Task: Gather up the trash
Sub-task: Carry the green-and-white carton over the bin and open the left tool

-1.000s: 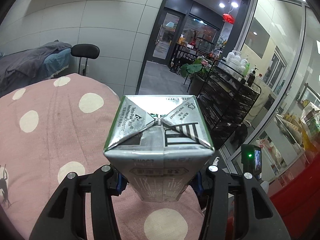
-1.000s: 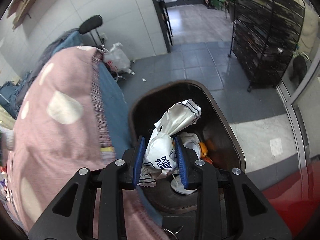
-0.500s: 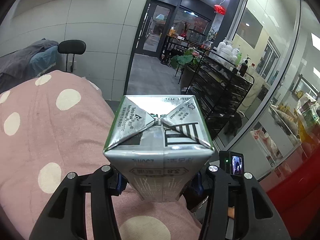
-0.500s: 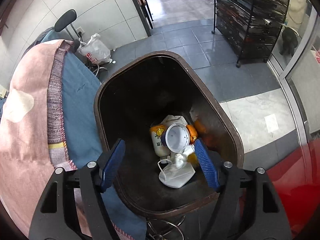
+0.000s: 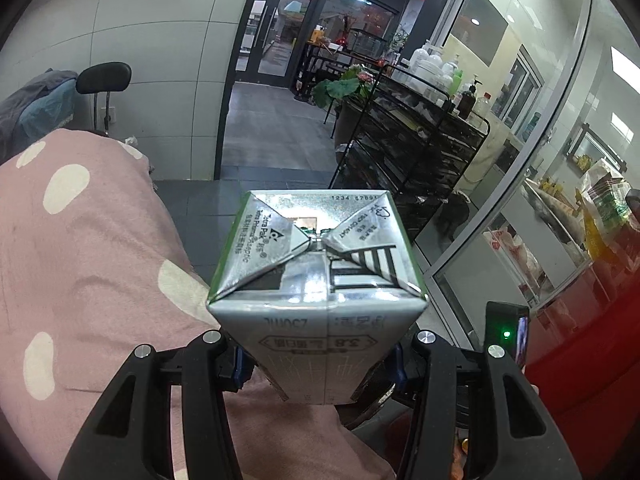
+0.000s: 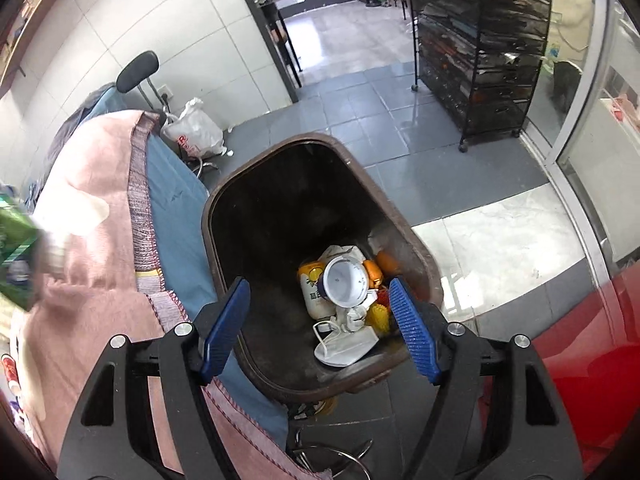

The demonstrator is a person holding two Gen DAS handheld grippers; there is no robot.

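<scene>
Carton [image 5: 316, 280] clamped in the left gripper [image 5: 318, 364], silver foil end facing out, above the pink dotted blanket [image 5: 80, 280].
Right gripper [image 6: 320, 328] stands apart with nothing between its ribbed blue pads [image 6: 412, 340], over the brown plastic bin [image 6: 224, 208]; inside the bin lie a round white cup [image 6: 345, 282], a mask [image 6: 346, 346] and a bottle [image 6: 314, 292]. Beside the bin hangs the blanket.

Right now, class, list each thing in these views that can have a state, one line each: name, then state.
Left hand-held gripper: shut on the carton.
Drink carton: held, sealed end facing the camera.
Right hand-held gripper: open, empty, above the bin.
Trash bin: lidless, partly filled.
Face mask: lying in the bin.
</scene>
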